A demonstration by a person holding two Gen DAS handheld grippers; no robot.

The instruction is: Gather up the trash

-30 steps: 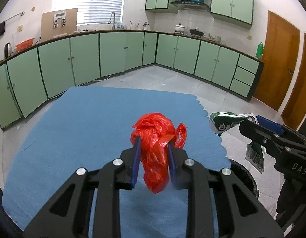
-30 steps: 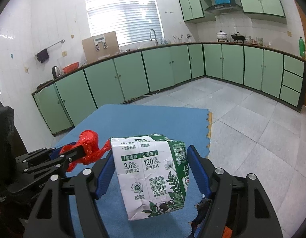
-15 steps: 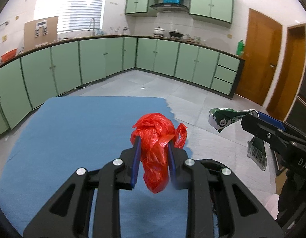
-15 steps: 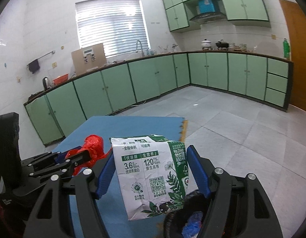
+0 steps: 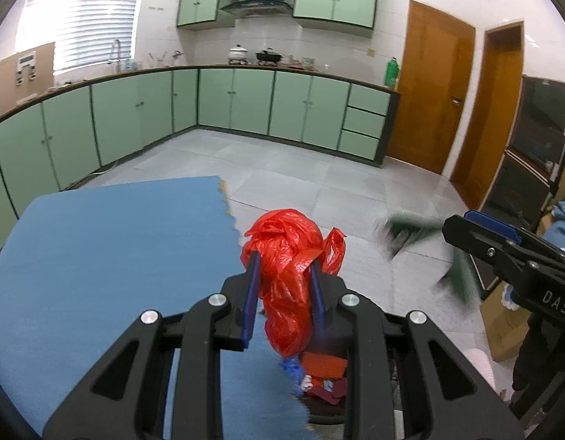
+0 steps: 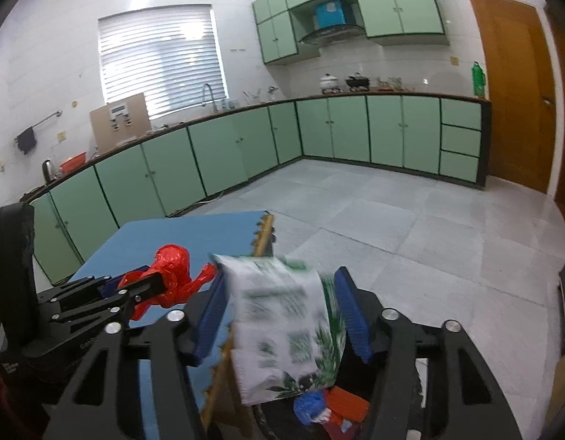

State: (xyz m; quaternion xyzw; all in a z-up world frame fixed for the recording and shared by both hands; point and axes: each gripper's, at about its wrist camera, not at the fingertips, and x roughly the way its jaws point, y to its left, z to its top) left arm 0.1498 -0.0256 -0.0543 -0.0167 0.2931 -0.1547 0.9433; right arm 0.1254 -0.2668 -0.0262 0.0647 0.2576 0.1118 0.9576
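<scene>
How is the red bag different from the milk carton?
The red plastic bag is crumpled into a soft ball and looks sharp; the milk carton is a flat-sided white and green box and looks blurred. The left gripper pinches the bag tightly, while gaps show between the carton and the jaws of the right gripper, which have just been closing. Both are above the dark trash bin.

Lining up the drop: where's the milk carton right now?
In the right wrist view the milk carton sits blurred between the right claw's blue pads, whose jaws have just been closing, directly above the black bin off the blue mat's edge.
</scene>
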